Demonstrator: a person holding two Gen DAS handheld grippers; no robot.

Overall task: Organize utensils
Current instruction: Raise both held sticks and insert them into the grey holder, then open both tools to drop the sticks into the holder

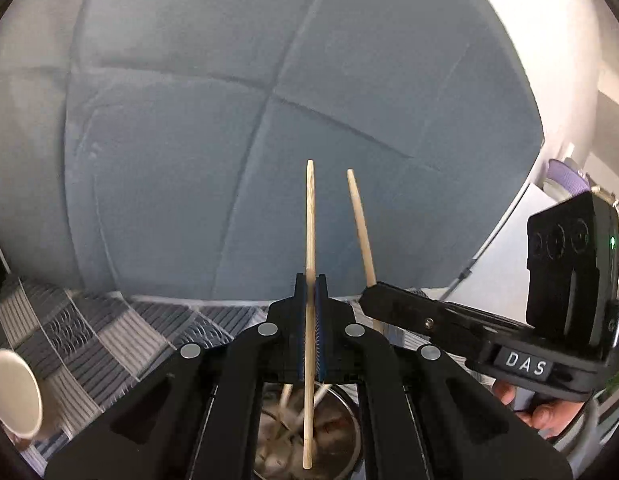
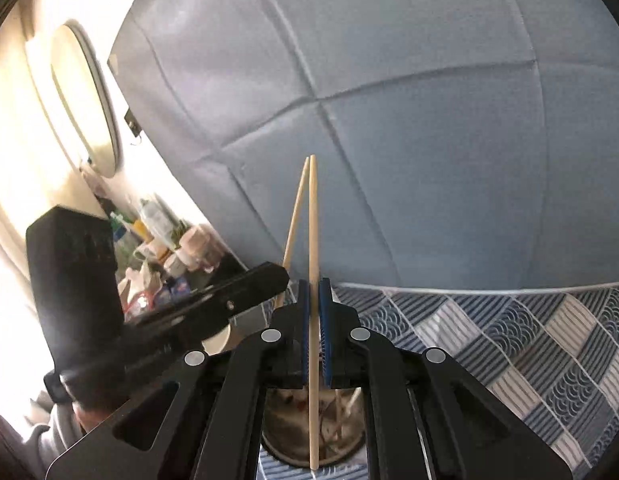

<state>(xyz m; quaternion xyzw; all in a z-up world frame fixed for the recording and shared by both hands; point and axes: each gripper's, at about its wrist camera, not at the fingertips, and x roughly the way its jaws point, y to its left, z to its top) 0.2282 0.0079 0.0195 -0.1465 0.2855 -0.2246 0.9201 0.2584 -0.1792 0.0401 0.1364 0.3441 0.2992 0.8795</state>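
Note:
My left gripper (image 1: 310,280) is shut on a wooden chopstick (image 1: 310,220) that stands upright between its blue pads. Its lower end hangs over a metal utensil cup (image 1: 345,424) holding several utensils. The right gripper (image 1: 367,292) reaches in from the right, gripping a second chopstick (image 1: 361,220) that leans left. In the right wrist view, my right gripper (image 2: 314,284) is shut on that chopstick (image 2: 313,220), held upright above the metal cup (image 2: 349,436). The left gripper (image 2: 283,272) comes in from the left, and its chopstick (image 2: 295,216) tilts until the two tips nearly meet.
A blue quilted cushion (image 1: 269,120) fills the background. A blue and grey checked cloth (image 2: 509,340) covers the surface. A white paper cup (image 1: 13,392) lies on its side at the left. Bottles and clutter (image 2: 161,240) sit by the bright window. A hand (image 1: 545,416) holds the right gripper's handle.

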